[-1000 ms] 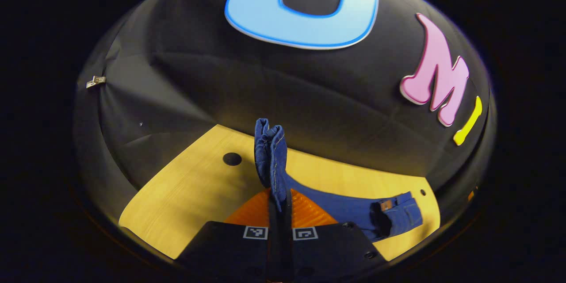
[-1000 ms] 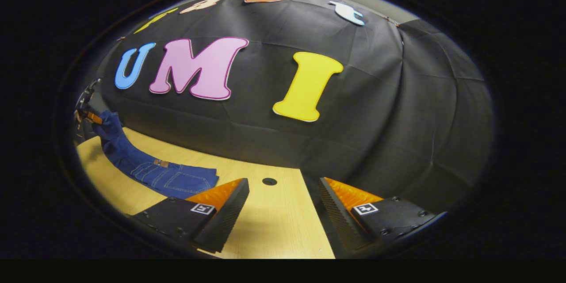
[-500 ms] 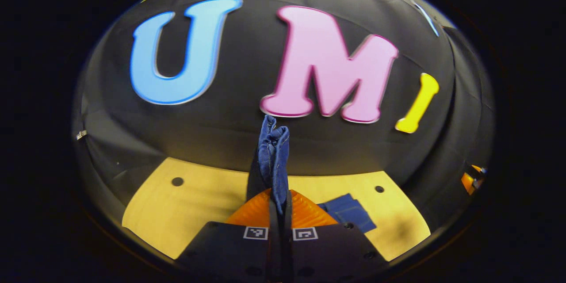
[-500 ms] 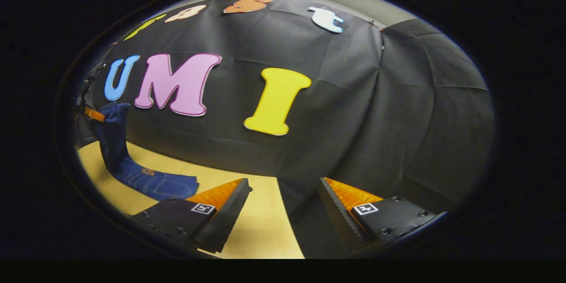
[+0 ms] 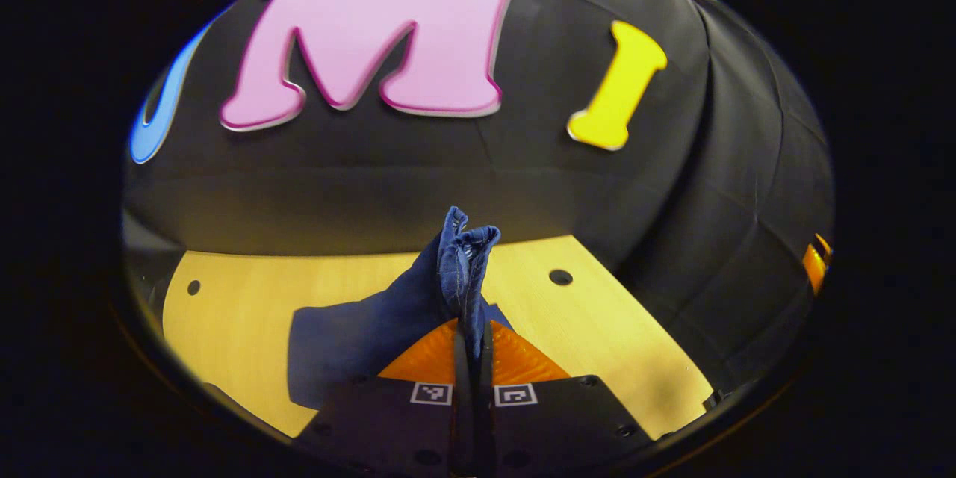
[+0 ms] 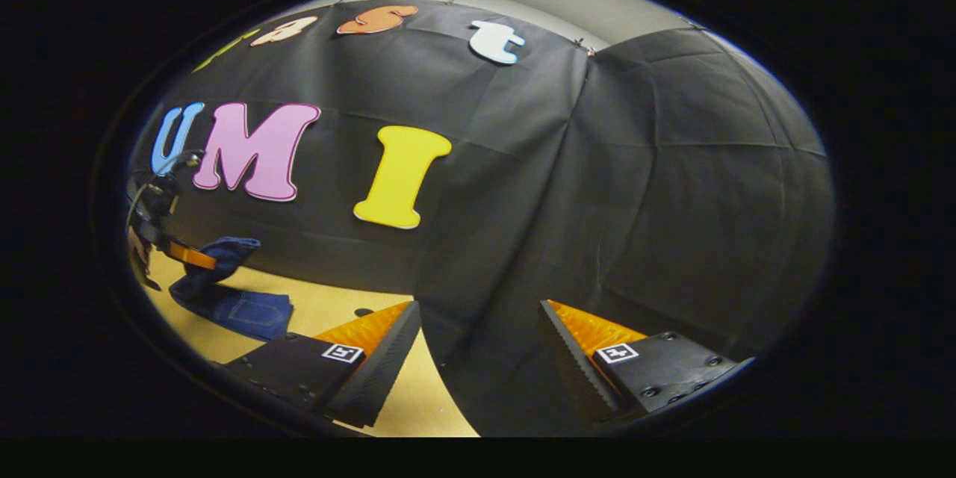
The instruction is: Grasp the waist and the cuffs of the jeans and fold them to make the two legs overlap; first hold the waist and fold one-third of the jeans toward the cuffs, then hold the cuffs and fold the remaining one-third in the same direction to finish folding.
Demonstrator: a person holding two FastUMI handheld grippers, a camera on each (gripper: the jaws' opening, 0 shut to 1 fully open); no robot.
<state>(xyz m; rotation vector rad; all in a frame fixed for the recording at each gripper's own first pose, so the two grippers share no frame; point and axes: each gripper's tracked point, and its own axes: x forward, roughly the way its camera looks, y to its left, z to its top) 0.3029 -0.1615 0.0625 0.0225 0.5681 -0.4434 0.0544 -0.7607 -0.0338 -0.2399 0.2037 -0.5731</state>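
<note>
The blue jeans (image 5: 351, 332) lie bunched on the wooden table (image 5: 612, 343). Their cuff end (image 5: 464, 250) stands up from between my left gripper's fingers. My left gripper (image 5: 472, 340) is shut on those cuffs, just above the pile. In the right gripper view the jeans (image 6: 243, 310) lie far left as a short folded stack, and the left gripper (image 6: 175, 246) holds the raised end (image 6: 231, 248) over it. My right gripper (image 6: 478, 358) is open with nothing between its fingers, off to the side of the jeans and facing the booth wall.
The table (image 6: 328, 299) has small round holes (image 5: 560, 276) (image 5: 193, 287) near its back edge. Black cloth walls close in behind and to the right. The right gripper (image 5: 814, 265) shows at the far right edge of the left gripper view.
My left gripper carried the cuffs across and down over the rest of the jeans, which now sit as a shorter stack. The right gripper, still open, swung right, away from the jeans.
</note>
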